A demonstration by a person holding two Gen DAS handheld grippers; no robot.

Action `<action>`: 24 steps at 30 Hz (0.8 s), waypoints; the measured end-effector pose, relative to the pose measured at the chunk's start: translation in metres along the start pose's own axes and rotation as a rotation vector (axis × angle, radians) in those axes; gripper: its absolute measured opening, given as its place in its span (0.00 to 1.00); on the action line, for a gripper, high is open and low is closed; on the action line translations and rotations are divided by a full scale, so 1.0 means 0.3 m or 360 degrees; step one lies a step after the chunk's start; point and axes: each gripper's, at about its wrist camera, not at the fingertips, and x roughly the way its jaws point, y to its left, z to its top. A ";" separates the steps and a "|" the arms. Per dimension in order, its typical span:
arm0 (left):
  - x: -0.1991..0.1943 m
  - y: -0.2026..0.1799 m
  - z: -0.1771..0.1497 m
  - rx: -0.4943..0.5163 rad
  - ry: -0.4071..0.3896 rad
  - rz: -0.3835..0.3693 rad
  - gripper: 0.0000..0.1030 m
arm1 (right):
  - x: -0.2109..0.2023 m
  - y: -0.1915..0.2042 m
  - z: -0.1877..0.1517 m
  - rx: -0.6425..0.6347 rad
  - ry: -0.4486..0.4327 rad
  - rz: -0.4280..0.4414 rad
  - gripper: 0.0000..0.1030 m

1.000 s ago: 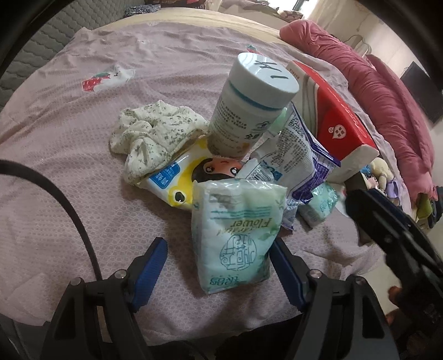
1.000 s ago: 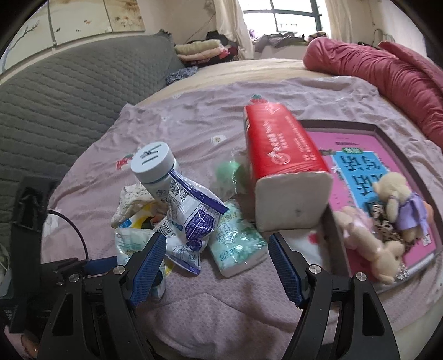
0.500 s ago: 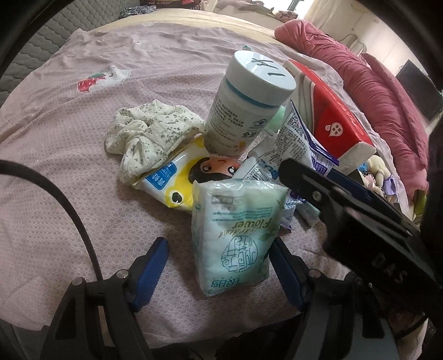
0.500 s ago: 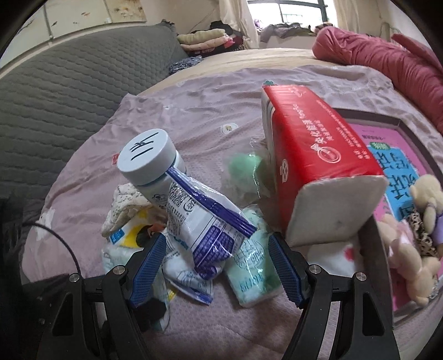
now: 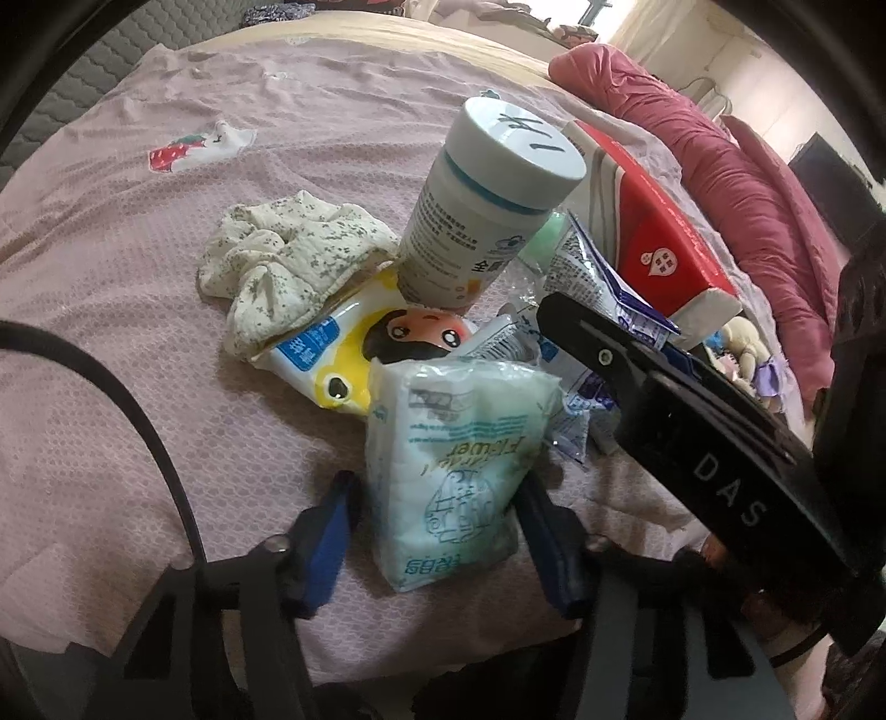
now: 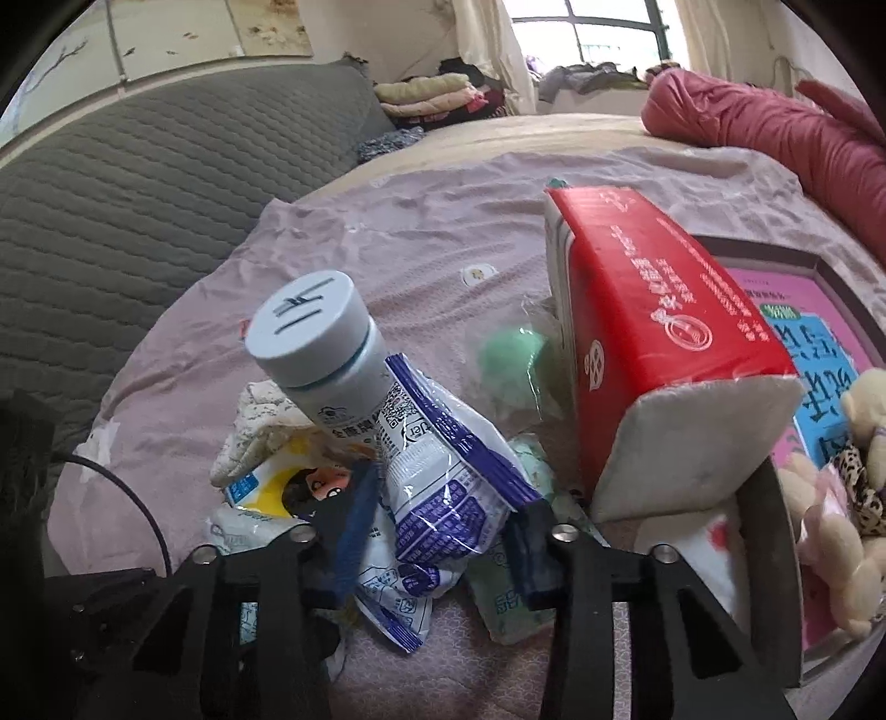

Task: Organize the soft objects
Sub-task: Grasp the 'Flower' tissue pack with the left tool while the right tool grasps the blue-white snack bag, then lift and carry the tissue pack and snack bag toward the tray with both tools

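Both your claws have narrowed: left claw [image 5: 437, 520] is closing around the green tissue pack [image 5: 459, 465], right claw [image 6: 437, 531] closing onto the blue-and-white pouch [image 6: 443, 465].

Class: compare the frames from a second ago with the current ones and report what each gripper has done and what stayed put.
The left gripper is closing around the pale green tissue pack. The right gripper came down and forward, now closing around the blue-and-white pouch. The white bottle, the red tissue box and the floral cloth lie as before.

Grey quilted headboard [image 6: 138, 183], window [image 6: 581, 33]
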 end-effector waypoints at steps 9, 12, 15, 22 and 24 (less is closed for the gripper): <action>-0.015 0.006 -0.004 -0.0027 -0.0007 -0.0036 0.44 | -0.088 -0.015 0.002 -0.0011 -0.0111 -0.0012 0.35; -0.028 0.012 -0.007 -0.0031 -0.0020 -0.0040 0.42 | -0.117 -0.021 -0.001 0.0002 -0.0134 0.0007 0.35; -0.043 0.014 -0.011 -0.0028 -0.0035 -0.0044 0.42 | -0.150 -0.028 0.001 0.0009 -0.0173 0.0019 0.34; -0.099 0.012 -0.021 -0.0033 -0.0107 -0.0064 0.42 | -0.222 -0.040 0.001 0.0017 -0.0236 0.0042 0.34; -0.117 0.005 -0.023 -0.0015 -0.0135 -0.0068 0.42 | -0.236 -0.042 0.000 0.0021 -0.0248 0.0039 0.34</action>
